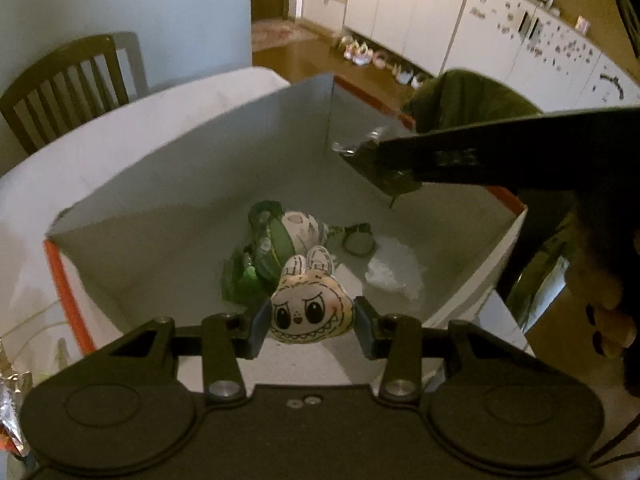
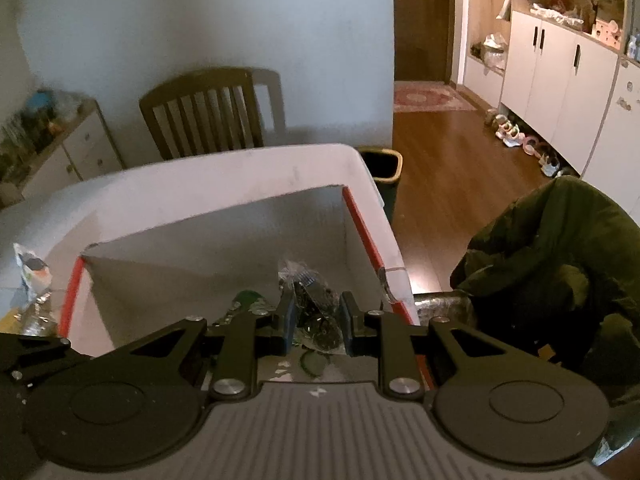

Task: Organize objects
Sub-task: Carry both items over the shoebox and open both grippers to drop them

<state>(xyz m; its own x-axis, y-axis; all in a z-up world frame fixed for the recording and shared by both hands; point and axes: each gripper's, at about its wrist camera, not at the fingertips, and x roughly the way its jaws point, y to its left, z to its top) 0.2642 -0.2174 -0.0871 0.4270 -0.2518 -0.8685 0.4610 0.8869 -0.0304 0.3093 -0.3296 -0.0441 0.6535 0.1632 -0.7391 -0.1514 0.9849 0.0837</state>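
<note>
My left gripper (image 1: 310, 322) is shut on a small cream plush toy (image 1: 310, 312) with bunny ears and a toothy face, held over an open cardboard box (image 1: 240, 152) with pale walls and an orange rim. On the box floor lie green items (image 1: 264, 256) and a clear plastic bag (image 1: 392, 268). My right gripper (image 2: 318, 320) is shut on a clear packet with dark green contents (image 2: 316, 312), above the same box (image 2: 360, 220). From the left wrist view the right gripper (image 1: 368, 156) reaches in from the right over the box's far side.
The box stands on a white table (image 2: 200, 176). A wooden chair (image 2: 208, 112) is behind it and a dark bin (image 2: 382, 168) at the table's corner. A green jacket (image 2: 560, 248) lies to the right. Foil wrappers (image 2: 32, 276) sit on the left. A person's hand (image 1: 608, 312) holds the right gripper.
</note>
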